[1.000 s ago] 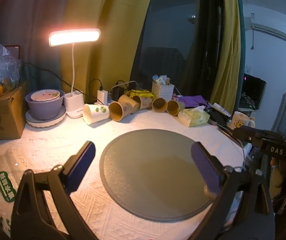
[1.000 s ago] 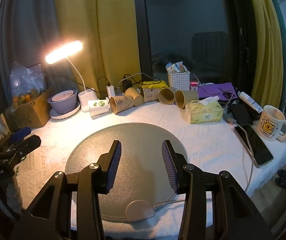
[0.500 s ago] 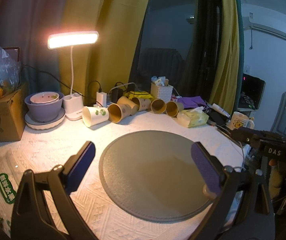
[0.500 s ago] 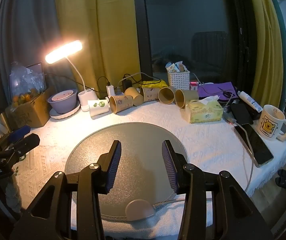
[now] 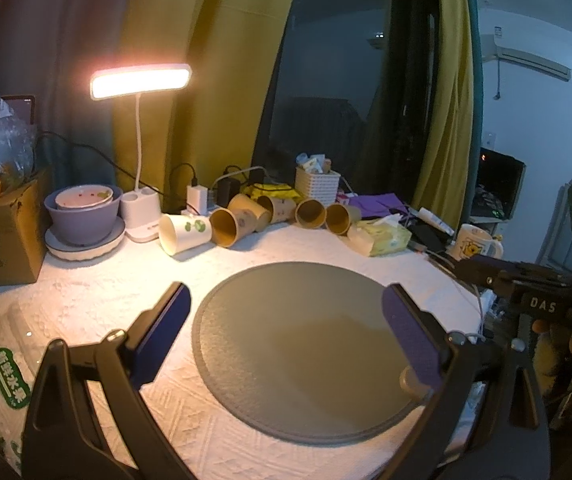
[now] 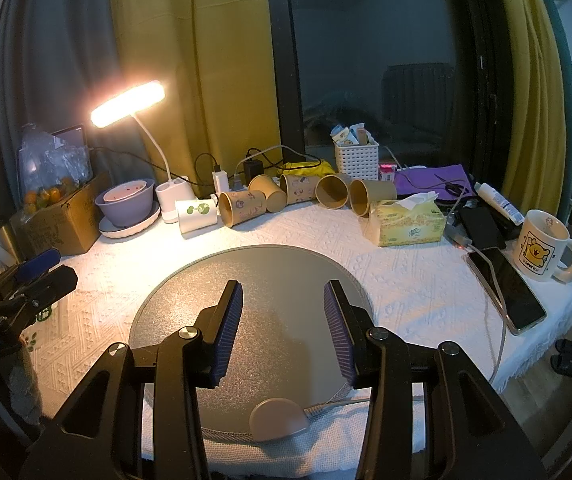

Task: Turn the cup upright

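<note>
Several paper cups lie on their sides in a row at the back of the table: a white cup with green print [image 5: 185, 233] [image 6: 197, 216] at the left, then brown cups [image 5: 233, 223] [image 6: 242, 208] to its right. My left gripper [image 5: 286, 320] is open wide and empty above the near edge of the round grey mat [image 5: 306, 352]. My right gripper [image 6: 282, 320] is open and empty over the same mat [image 6: 270, 276]. Both grippers are well short of the cups.
A lit desk lamp [image 6: 128, 104], purple bowls on a plate [image 6: 128, 204] and a cardboard box [image 6: 60, 220] stand at the left. A tissue pack [image 6: 408, 224], phones [image 6: 506, 288], a mug [image 6: 542, 246] and a white basket [image 6: 356, 158] are at the right.
The left wrist view has drifted slightly; the table scene sits a little higher. The right gripper has barely moved. Both grippers stay open.
</note>
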The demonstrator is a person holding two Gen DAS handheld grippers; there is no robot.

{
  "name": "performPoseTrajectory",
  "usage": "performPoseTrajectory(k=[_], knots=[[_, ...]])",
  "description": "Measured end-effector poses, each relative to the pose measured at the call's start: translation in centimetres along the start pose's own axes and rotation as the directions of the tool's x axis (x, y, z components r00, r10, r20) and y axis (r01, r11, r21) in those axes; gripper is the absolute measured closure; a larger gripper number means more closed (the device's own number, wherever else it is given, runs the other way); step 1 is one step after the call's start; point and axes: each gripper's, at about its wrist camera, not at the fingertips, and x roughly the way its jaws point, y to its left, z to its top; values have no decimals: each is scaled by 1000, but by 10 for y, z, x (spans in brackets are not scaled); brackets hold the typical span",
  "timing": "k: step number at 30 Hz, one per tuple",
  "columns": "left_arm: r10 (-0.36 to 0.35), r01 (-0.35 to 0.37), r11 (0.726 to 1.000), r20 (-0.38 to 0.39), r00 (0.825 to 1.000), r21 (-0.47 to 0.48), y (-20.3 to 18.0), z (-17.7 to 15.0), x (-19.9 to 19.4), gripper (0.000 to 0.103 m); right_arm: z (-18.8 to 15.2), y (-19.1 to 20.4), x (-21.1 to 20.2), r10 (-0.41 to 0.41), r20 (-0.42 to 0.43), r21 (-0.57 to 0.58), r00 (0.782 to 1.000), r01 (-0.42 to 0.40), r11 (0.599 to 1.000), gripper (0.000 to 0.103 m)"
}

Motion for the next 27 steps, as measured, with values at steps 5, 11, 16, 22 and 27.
performPoseTrajectory(k=[5,11,16,22,27], knots=[[-6,6,1000,4,1000,0,0,0,-1,6,1,0,0,-1,1,-1,1000,1,1000,58],[-8,8,1000,14,1000,2,-2,0,-3,6,1,3,0,-1,0,-3,1000,1,1000,58],[-12,12,1000,16,1000,7,-4,1,-4,6,1,3,-1,-1,2,-4,1000,1,1000,58],[-12,12,1000,17,1000,7,-4,1,-4,6,2,3,-2,-2,3,-5,1000,2,1000,58],[-13,13,1000,20,1000,9,-6,2,-4,6,2,3,-2,-2,3,-6,1000,2,1000,58]])
